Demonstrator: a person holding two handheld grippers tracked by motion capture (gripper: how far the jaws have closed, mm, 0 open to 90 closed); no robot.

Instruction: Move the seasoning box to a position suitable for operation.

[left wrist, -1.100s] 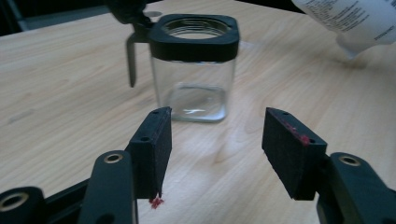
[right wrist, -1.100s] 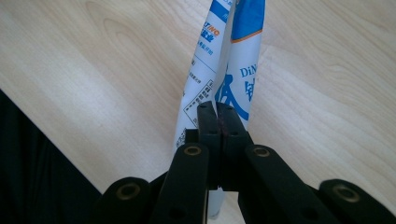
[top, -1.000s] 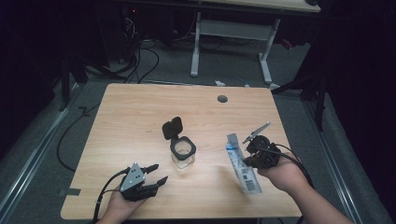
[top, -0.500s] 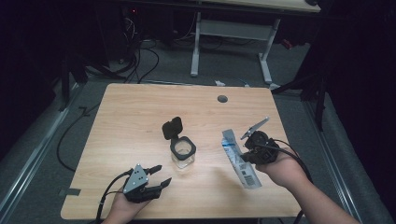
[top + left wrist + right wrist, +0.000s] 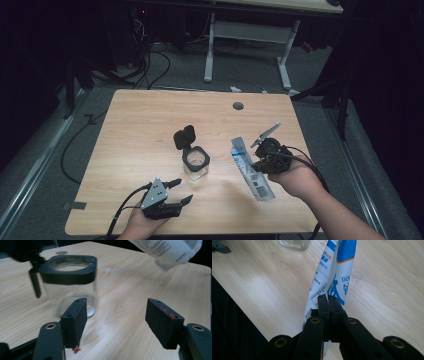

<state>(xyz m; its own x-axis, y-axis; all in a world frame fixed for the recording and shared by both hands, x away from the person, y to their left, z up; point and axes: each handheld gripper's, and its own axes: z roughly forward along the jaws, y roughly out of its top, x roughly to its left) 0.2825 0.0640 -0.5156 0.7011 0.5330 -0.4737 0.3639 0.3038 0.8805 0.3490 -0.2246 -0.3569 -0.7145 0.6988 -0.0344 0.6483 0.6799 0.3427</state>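
High view first: the right gripper holds a long white-and-blue packet off the table, the packet slanting from beside the jar back toward the person's edge. The jar stands open near the table's middle, its black flip lid hanging behind it, and the left gripper lies low in front of it, fingers spread and empty. Left gripper view: the two black pads stand wide apart with bare wood between them; the jar sits just beyond the left pad, not touched, its mouth clear and nothing visible inside. The packet's lower end hangs above and beyond the right pad. Right gripper view: the fingers are pressed together on the packet, pinching it across its width so it folds lengthwise, and the free length runs straight away from the fingertips toward the jar at the far end. I judge the step in hand to be carrying the packet over to the jar, with filling not yet begun. Whether the packet's far end is torn open cannot be told. The next move likely calls for the left fingers to close around the jar's glass body to steady it, while the right brings the packet's far end over the mouth and tips it.
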